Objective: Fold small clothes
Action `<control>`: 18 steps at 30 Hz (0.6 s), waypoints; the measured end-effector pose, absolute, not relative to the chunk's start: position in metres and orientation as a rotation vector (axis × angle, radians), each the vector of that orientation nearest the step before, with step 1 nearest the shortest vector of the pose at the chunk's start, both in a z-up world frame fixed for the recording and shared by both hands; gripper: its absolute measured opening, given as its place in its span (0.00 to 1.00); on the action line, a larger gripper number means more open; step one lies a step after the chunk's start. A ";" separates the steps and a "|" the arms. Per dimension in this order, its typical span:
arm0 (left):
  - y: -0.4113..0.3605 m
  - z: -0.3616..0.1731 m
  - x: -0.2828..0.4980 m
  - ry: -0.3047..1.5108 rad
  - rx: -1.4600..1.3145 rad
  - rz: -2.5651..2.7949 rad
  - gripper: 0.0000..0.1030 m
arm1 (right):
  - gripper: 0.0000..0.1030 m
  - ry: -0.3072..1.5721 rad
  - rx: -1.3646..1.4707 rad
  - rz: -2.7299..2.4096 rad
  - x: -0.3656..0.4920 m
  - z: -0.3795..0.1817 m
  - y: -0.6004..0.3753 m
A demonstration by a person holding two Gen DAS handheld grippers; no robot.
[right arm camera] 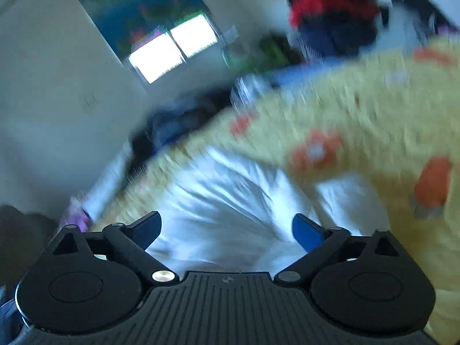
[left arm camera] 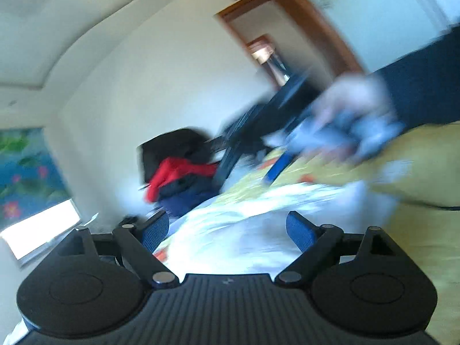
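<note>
A white garment (left arm camera: 230, 230) lies rumpled on a yellow bedspread (left arm camera: 417, 230) with orange flowers. My left gripper (left arm camera: 227, 227) is open just above the garment, with nothing between its blue pads. The right gripper (left arm camera: 250, 161) shows in the left wrist view, blurred, held by a hand (left arm camera: 353, 100) further back over the bed. In the right wrist view the right gripper (right arm camera: 227, 227) is open over the same white garment (right arm camera: 224, 201), and its fingers hold nothing. Both views are smeared by motion.
A pile of red, black and navy clothes (left arm camera: 178, 172) sits at the far end of the bed, seen again as the clothes pile (right arm camera: 330, 14). A dark sleeve (left arm camera: 425, 86) crosses the right side. A window (right arm camera: 172, 49) and wall lie beyond the bed edge.
</note>
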State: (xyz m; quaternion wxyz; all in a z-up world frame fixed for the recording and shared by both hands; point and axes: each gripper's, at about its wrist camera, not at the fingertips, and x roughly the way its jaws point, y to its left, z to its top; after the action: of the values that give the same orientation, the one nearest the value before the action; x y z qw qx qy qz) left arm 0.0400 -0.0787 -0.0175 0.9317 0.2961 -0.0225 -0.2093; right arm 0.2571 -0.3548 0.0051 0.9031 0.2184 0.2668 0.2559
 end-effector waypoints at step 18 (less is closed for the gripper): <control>-0.114 -0.064 0.157 0.339 0.429 -0.536 0.85 | 0.82 0.602 0.444 0.384 0.232 -0.071 -0.333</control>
State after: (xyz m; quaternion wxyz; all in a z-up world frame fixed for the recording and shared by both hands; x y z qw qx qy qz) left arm 0.1567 -0.1142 -0.0636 0.9276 0.2092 0.1654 -0.2617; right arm 0.2322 -0.3331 -0.0712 0.9129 0.2156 0.2923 0.1862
